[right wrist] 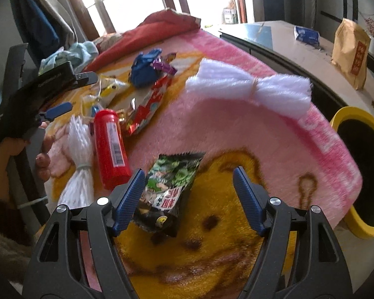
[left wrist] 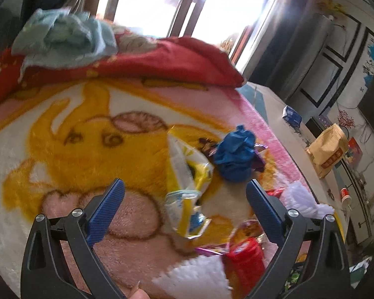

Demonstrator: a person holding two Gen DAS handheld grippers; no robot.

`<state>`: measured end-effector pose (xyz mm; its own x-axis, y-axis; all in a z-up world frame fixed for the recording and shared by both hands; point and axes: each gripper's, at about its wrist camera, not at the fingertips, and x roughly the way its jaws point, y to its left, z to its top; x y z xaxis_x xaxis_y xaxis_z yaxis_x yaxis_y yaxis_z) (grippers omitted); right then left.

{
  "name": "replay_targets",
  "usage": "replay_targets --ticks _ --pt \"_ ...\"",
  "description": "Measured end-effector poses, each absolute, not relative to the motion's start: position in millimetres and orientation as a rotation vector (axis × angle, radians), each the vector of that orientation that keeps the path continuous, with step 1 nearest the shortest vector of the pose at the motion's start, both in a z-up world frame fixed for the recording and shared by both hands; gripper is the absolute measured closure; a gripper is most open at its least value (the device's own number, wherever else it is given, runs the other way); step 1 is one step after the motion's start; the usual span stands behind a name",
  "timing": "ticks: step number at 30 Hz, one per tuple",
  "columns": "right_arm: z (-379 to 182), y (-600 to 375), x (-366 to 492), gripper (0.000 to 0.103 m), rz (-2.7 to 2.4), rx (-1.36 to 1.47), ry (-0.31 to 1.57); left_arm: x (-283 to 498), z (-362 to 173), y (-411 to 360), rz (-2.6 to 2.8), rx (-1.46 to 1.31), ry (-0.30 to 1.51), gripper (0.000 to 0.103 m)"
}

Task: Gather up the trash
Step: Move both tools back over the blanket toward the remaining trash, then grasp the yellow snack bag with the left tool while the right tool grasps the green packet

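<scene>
Trash lies on a cartoon blanket (left wrist: 62,154). In the left wrist view my left gripper (left wrist: 185,186) is open above a yellow-white wrapper (left wrist: 187,174), with a crumpled blue piece (left wrist: 234,157) beyond and a red can (left wrist: 246,259) near the right finger. In the right wrist view my right gripper (right wrist: 189,174) is open, and a green-black snack bag (right wrist: 169,186) lies between its fingers, close to the left one. The red can (right wrist: 111,147), a red foil bag (right wrist: 147,107), the blue piece (right wrist: 144,67) and the left gripper (right wrist: 59,99) lie to the left.
A yellow-rimmed bin (right wrist: 361,169) stands right of the bed edge. White yarn bundles (right wrist: 249,87) (right wrist: 79,149) lie on the blanket. A low table (right wrist: 286,44) holds a brown paper bag (right wrist: 350,52) and a blue tissue pack (right wrist: 306,35). Red bedding (left wrist: 162,59) is piled at the far end.
</scene>
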<state>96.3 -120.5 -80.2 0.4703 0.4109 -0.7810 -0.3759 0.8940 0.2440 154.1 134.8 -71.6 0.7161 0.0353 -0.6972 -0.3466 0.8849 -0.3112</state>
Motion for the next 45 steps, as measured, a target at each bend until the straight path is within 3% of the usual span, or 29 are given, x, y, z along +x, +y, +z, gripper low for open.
replay_targets --ticks 8,11,13,16,17,19,21,45 --pt "-88.8 -117.6 93.1 0.048 0.491 0.038 0.987 163.4 -96.6 139.6 0.187 -0.486 0.831 0.038" --pt "-88.6 -117.8 92.8 0.057 0.493 0.037 0.985 165.9 -99.0 138.3 0.182 -0.473 0.840 0.049" --pt "-88.2 -117.7 92.4 0.072 0.508 0.042 0.986 166.9 -99.5 138.2 0.183 -0.468 0.846 0.056" --pt "-86.5 -115.8 90.6 0.078 0.525 0.034 0.982 168.5 -99.7 139.0 0.174 -0.469 0.854 0.068" --pt "-85.9 -115.1 90.4 0.078 0.527 0.031 0.981 169.2 -99.6 139.2 0.169 -0.470 0.854 0.070" --pt "-83.7 -116.6 90.5 0.092 0.522 0.038 0.972 170.6 -98.6 137.9 0.163 -0.463 0.855 0.071" --pt "-81.9 -118.1 91.7 0.093 0.526 0.044 0.968 170.6 -96.8 136.2 0.156 -0.463 0.850 0.072" --pt "-39.7 -148.5 102.1 0.094 0.478 0.098 0.830 146.6 -18.8 101.4 0.072 -0.402 0.656 0.073"
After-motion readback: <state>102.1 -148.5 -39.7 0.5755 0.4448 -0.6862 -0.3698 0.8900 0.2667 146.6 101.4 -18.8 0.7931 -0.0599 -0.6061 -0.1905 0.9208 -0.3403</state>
